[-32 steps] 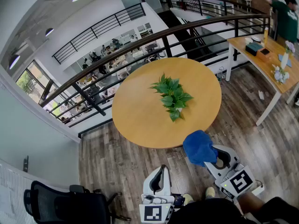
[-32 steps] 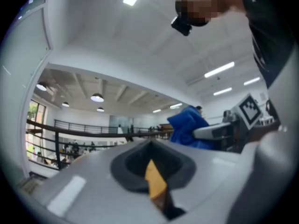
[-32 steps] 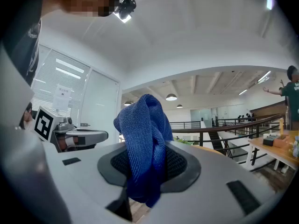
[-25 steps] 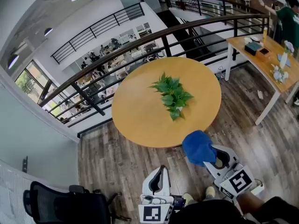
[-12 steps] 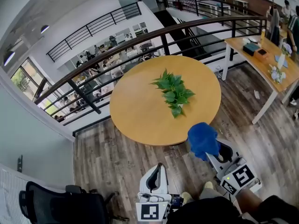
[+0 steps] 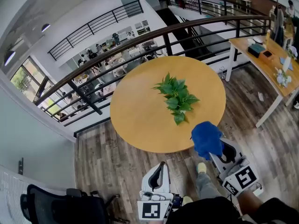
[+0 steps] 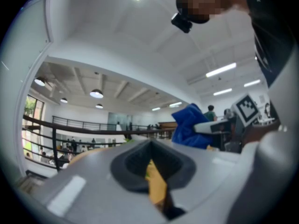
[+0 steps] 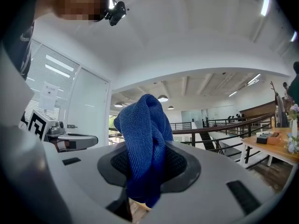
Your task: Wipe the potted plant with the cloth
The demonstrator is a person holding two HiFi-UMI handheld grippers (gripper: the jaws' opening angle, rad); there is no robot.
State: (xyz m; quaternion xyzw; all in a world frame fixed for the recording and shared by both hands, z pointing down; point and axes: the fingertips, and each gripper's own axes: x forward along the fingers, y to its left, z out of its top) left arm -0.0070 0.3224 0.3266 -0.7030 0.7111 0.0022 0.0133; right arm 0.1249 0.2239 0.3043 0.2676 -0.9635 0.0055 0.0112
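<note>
A green potted plant (image 6: 176, 97) stands near the middle of the round wooden table (image 6: 135, 111). A bunched blue cloth (image 6: 206, 139) hangs over the table's near right edge, and my right gripper (image 6: 216, 149) is shut on it; in the right gripper view the cloth (image 8: 142, 146) fills the closed jaws. My left gripper (image 6: 160, 168) is shut and holds nothing, below the table's front edge over the floor. In the left gripper view only the table's rim shows past the closed jaws, with the blue cloth (image 7: 190, 125) to the right.
A black railing (image 6: 140, 36) curves behind the table, with a drop to a lower floor beyond. A wooden desk (image 6: 273, 59) with small items stands at the right. An office chair (image 6: 60, 204) sits at the lower left. Wooden floor (image 6: 112, 167) surrounds the table.
Both grippers have come closer to the table. The blue cloth has moved up to the table's near right edge, nearer the plant.
</note>
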